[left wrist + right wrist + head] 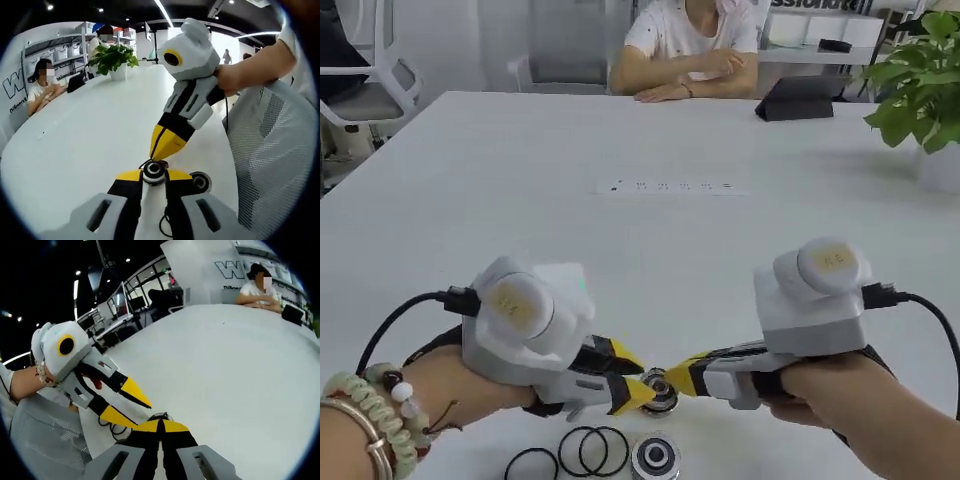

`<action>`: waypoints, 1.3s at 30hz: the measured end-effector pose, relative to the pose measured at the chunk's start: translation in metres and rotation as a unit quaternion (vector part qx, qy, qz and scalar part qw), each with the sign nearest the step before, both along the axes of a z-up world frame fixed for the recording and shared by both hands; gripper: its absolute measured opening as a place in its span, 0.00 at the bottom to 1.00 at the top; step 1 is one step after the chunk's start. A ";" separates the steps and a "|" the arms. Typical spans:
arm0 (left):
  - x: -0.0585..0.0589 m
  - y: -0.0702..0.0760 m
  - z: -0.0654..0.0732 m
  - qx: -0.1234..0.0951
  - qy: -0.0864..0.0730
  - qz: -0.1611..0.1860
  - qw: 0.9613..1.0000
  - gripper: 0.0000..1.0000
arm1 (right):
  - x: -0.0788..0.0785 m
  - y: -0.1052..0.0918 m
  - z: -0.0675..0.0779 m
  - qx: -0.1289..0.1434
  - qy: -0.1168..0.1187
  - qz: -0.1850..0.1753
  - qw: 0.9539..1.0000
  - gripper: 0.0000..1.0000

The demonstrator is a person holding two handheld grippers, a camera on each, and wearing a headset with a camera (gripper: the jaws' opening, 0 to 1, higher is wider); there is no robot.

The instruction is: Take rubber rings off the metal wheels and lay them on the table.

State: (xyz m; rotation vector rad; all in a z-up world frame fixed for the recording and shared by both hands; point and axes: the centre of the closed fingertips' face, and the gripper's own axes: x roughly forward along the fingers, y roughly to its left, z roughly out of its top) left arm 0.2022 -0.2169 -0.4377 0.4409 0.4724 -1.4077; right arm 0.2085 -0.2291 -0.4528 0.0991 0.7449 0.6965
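My left gripper (642, 385) is shut on a small metal wheel (659, 392), held just above the table near its front edge. In the left gripper view the wheel (154, 172) sits between my yellow fingertips. My right gripper (682, 380) meets it from the right, its jaws pinched together at the wheel's rim. A thin black rubber ring (144, 163) loops out there at its tip (159, 156). In the right gripper view my shut jaws (160, 426) point at the wheel (159, 416), with the left gripper (140, 414) coming in from the left.
Three loose black rubber rings (585, 450) lie on the white table (620, 230) below the grippers, beside a second metal wheel (655, 458). A person sits at the far edge. A dark tablet stand (798, 98) and a green plant (920, 85) stand at the far right.
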 end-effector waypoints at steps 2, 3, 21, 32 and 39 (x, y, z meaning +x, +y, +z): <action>0.004 0.000 0.015 -0.013 -0.019 0.000 1.000 0.18 | 0.000 -0.001 0.000 -0.001 0.001 0.001 1.000 0.00; 0.006 0.001 0.020 -0.015 -0.025 0.001 1.000 0.18 | 0.000 -0.002 -0.001 -0.002 0.003 -0.001 1.000 0.00; 0.006 0.019 -0.014 0.049 -0.021 -0.002 0.999 0.16 | 0.006 0.008 0.035 0.081 -0.015 -0.022 0.996 0.00; -0.003 0.021 0.046 -0.034 0.020 -0.019 0.999 0.45 | -0.002 0.022 0.044 0.108 -0.016 0.007 0.994 0.00; -0.016 0.047 0.064 -0.032 -0.013 -0.024 0.999 0.64 | -0.026 0.056 0.036 0.087 -0.006 0.087 0.992 0.00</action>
